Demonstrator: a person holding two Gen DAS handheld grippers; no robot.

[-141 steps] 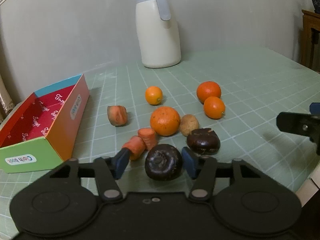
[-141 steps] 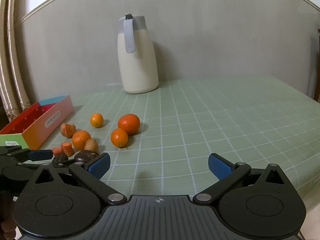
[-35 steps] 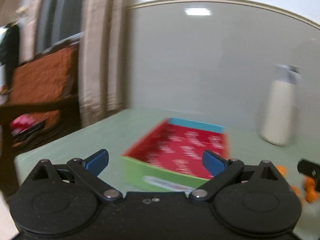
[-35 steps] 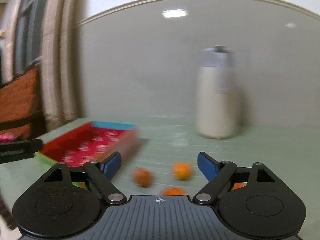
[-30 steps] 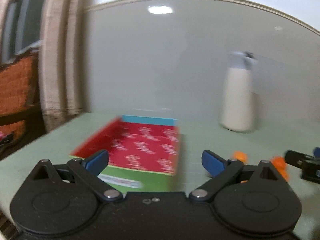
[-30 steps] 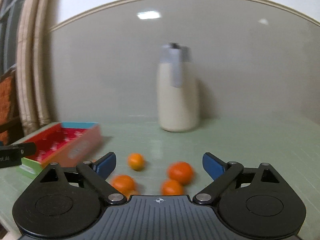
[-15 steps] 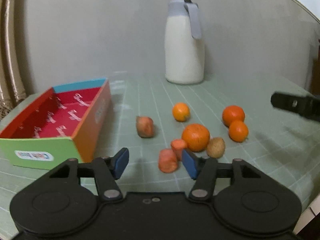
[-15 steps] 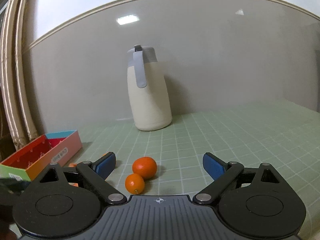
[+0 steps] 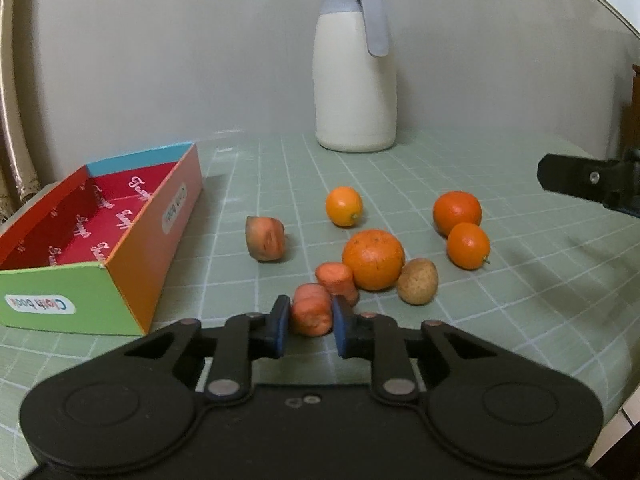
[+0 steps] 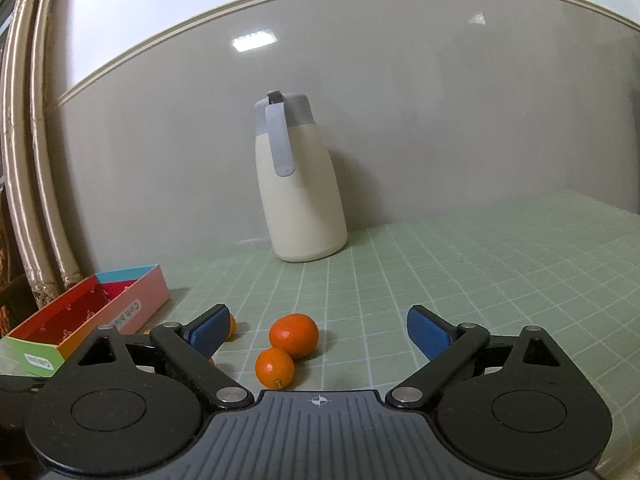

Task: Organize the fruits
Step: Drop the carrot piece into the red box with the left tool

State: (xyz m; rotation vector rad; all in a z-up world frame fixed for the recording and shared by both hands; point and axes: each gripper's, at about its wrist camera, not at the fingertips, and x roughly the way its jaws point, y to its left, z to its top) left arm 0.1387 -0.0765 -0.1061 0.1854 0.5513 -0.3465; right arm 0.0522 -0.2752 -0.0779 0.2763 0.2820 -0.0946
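Note:
My left gripper (image 9: 307,326) is shut on a carrot chunk (image 9: 311,314) at table level. A second carrot chunk (image 9: 337,279) lies just behind it, a third (image 9: 265,238) further left. A large orange (image 9: 373,259), a small potato (image 9: 417,281) and three smaller oranges (image 9: 344,206) (image 9: 457,208) (image 9: 468,245) lie beyond. The colourful open box (image 9: 96,236) with a red inside stands at the left. My right gripper (image 10: 318,334) is open and empty above two oranges (image 10: 294,335) (image 10: 275,368); one of its fingers (image 9: 580,180) shows at the right of the left wrist view.
A cream jug with a grey lid (image 9: 354,68) stands at the back against the grey wall; it also shows in the right wrist view (image 10: 298,184). The table has a green grid cloth (image 9: 540,280). Its front right edge (image 9: 624,408) is near.
My left gripper swung from the box back to the pile, came down and closed on the nearest carrot chunk. The two dark fruits seen earlier are gone from the table. The right gripper stayed open.

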